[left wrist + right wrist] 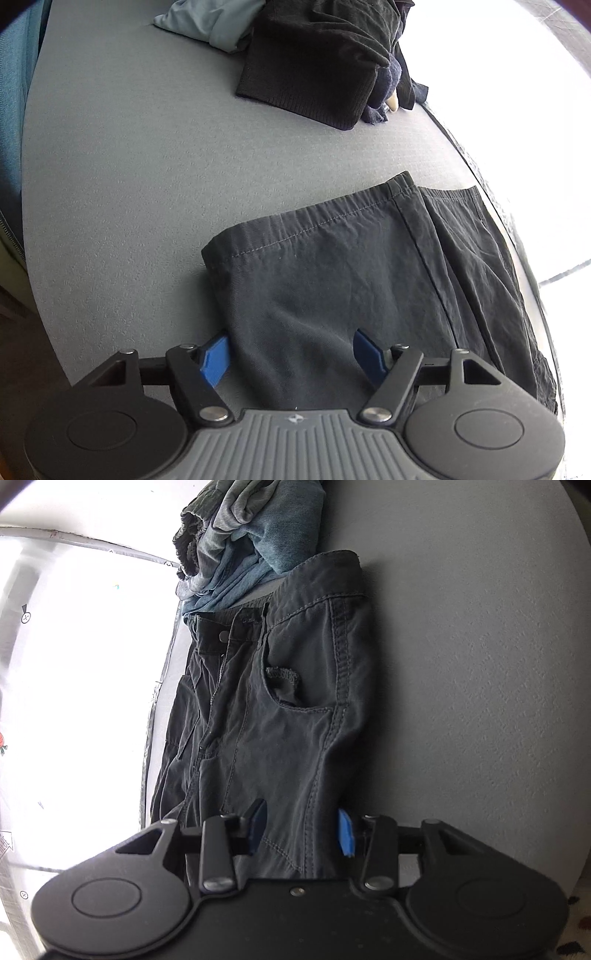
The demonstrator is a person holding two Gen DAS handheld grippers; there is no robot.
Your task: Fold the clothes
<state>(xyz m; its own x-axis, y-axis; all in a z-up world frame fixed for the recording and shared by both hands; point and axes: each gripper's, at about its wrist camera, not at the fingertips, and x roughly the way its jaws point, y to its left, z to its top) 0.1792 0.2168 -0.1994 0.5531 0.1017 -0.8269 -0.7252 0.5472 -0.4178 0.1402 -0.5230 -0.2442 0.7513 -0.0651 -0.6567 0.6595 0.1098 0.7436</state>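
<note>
Both the left gripper [291, 354] and right gripper [303, 829] were held with fingers apart over the dark trousers [266, 720], on which no label could be read.

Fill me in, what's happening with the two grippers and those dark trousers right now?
A person with a handheld gripper in each hand is folding dark grey trousers on a grey table. The left gripper straddles the hem end of a leg, jaws open around the cloth. The right gripper straddles the side seam below the pocket, also open. More clothes wait beyond: a black sweater and a heap of denim garments.
</note>
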